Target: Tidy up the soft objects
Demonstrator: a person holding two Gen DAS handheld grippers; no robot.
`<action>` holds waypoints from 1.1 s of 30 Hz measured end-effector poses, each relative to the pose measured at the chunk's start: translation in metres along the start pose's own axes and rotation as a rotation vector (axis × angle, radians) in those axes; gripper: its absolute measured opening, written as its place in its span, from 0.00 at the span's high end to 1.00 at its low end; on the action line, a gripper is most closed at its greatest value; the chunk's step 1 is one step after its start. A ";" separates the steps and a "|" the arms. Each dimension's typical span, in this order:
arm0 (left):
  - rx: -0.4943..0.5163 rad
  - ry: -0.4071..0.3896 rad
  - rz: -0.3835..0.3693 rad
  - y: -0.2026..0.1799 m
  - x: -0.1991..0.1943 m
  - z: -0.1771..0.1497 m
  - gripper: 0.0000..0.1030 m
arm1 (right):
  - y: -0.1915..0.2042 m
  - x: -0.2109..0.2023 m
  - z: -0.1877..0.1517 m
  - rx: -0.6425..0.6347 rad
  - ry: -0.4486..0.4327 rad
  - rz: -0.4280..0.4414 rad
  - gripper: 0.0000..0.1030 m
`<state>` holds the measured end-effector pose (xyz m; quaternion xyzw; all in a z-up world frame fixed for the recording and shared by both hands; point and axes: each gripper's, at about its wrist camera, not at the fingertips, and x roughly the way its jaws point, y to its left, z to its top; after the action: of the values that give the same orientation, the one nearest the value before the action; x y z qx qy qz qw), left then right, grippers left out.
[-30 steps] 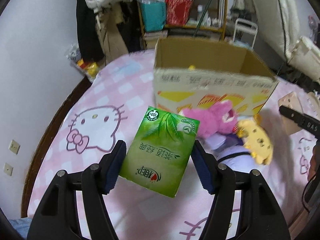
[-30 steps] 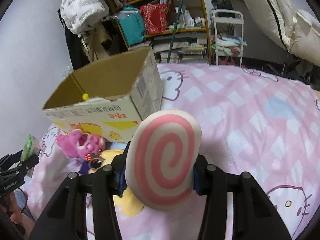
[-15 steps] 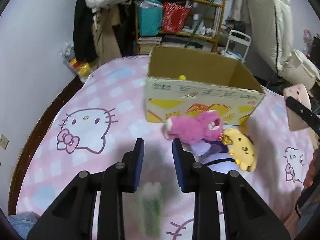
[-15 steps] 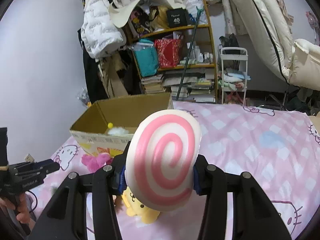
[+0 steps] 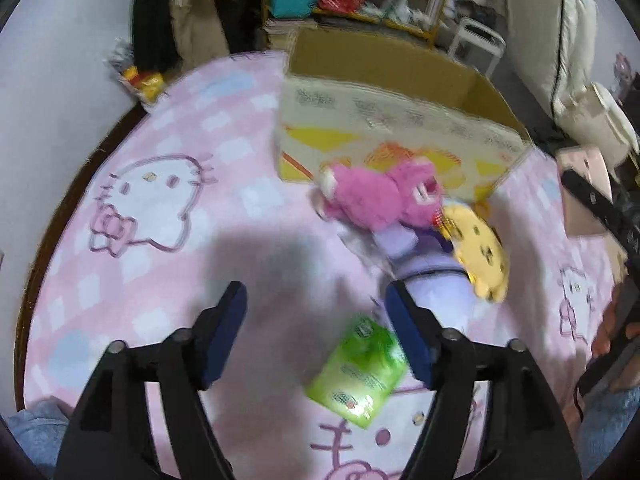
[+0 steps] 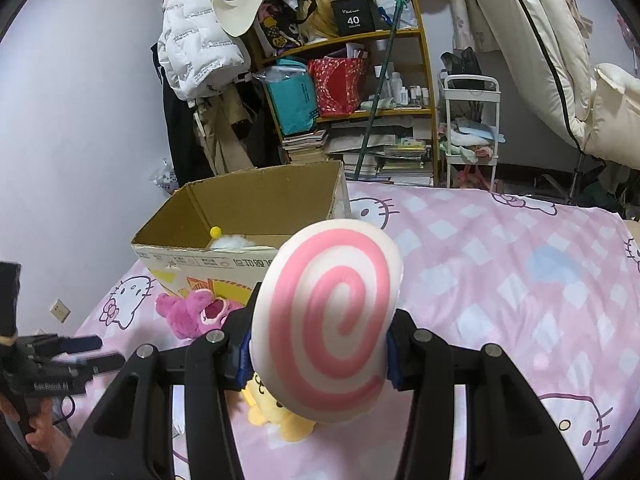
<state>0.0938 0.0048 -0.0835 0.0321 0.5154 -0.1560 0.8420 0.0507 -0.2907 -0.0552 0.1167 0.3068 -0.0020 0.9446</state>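
Left gripper (image 5: 316, 306): jaws spread wide, gripping nothing, above the pink bedspread (image 5: 168, 264).
Green tissue pack (image 5: 358, 368): lying on the bedspread, low between the two fingers and close against the inner side of the right-hand finger; whether it touches that finger is unclear through the blur. It lies well short of the cardboard box (image 5: 384, 132), on the camera side.
Right gripper (image 6: 316, 340): clamped on the pink-and-white swirl cushion (image 6: 328, 320), which stands upright between the pads, its spiral face toward the camera.
Swirl cushion: held in the air on the near side of the box, lower than its rim.
Cardboard box: open-topped, on the bedspread; a white fluffy thing with a yellow ball (image 6: 216, 232) shows inside.
Pink plush (image 5: 380, 196): lying against the front wall of the box.
Yellow plush (image 5: 482, 256): just beside the pink plush, on the side away from the box.
Lilac plush (image 5: 432, 280): touching both, near the left gripper's right-hand fingertip.
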 end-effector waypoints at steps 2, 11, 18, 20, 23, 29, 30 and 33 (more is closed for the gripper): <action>0.049 0.048 0.014 -0.010 0.009 -0.004 0.23 | 0.000 0.001 -0.001 -0.001 0.004 0.000 0.50; 0.212 0.255 -0.021 -0.047 0.048 -0.022 0.14 | 0.001 0.003 -0.001 0.003 0.005 0.005 0.50; 0.218 0.309 0.023 -0.051 0.059 -0.029 0.42 | 0.005 0.002 -0.003 -0.010 -0.003 0.001 0.50; 0.219 0.282 0.046 -0.050 0.054 -0.029 0.42 | 0.008 0.001 -0.003 -0.016 -0.010 0.002 0.50; 0.217 0.210 0.031 -0.051 0.036 -0.027 0.42 | 0.010 -0.002 -0.002 -0.022 -0.023 0.002 0.50; 0.203 0.049 0.020 -0.051 -0.002 -0.020 0.42 | 0.012 -0.009 0.003 -0.025 -0.054 0.006 0.50; 0.201 0.020 0.026 -0.050 -0.010 -0.017 0.42 | 0.012 -0.010 0.004 -0.018 -0.058 0.015 0.50; 0.201 -0.073 0.056 -0.051 -0.031 -0.007 0.42 | 0.012 -0.016 0.010 -0.007 -0.080 0.035 0.50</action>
<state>0.0602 -0.0349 -0.0540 0.1250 0.4650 -0.1844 0.8568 0.0445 -0.2820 -0.0357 0.1186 0.2668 0.0112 0.9563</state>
